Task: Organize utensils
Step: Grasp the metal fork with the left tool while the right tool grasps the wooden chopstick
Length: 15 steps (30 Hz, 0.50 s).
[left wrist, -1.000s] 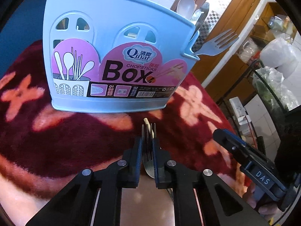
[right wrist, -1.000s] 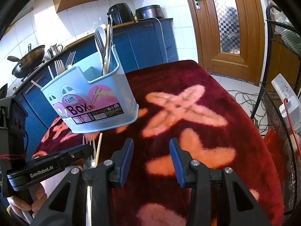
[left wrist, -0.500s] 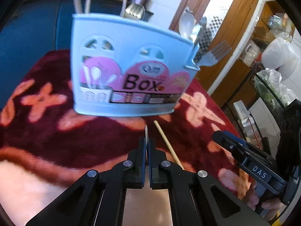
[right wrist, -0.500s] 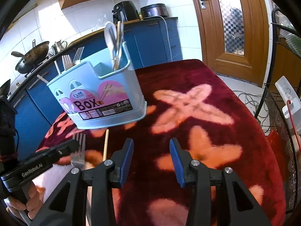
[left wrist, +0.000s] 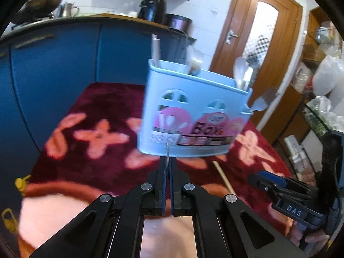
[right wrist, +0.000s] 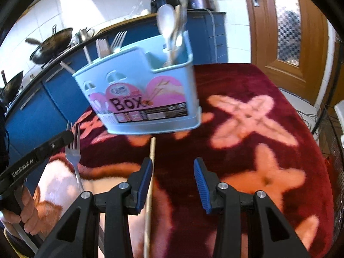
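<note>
The surface (right wrist: 279, 99), under a dark red cloth with pink-orange flowers, is carrying a pale blue utensil box (right wrist: 137, 94) that is standing upright and holding spoons and forks. A wooden chopstick (right wrist: 150, 172) is lying on the cloth in front of the box, just beside the right gripper (right wrist: 173, 182), whose jaws are gaping wide with nothing between them. The left gripper (left wrist: 167, 167) is pinching a fork (right wrist: 74, 150) above the cloth, tines pointing up.
</note>
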Motion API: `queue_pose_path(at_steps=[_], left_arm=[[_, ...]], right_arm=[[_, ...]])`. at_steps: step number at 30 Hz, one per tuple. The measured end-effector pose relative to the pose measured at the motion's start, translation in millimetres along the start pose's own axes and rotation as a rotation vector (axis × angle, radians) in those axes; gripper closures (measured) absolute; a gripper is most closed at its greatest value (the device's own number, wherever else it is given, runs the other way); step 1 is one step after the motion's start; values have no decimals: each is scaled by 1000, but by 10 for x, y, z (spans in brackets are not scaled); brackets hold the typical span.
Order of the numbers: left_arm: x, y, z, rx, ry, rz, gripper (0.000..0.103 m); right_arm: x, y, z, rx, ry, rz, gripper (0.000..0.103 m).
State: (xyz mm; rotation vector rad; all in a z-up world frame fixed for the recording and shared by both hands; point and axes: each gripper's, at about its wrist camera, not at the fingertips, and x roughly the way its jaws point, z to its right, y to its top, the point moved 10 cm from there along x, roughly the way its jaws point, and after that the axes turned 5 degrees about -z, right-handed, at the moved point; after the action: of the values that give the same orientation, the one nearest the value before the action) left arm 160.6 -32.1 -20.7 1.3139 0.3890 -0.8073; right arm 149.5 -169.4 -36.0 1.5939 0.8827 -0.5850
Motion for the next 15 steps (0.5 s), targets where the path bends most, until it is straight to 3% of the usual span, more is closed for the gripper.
queue_pose_path(at_steps=[9, 15], left_arm=[[-43, 1, -191, -37, 38, 14, 101], [-80, 21, -209, -41, 43, 28, 101]], right_arm=[[305, -46, -202, -40, 0, -109, 60], [421, -50, -198, -35, -20, -149, 66]])
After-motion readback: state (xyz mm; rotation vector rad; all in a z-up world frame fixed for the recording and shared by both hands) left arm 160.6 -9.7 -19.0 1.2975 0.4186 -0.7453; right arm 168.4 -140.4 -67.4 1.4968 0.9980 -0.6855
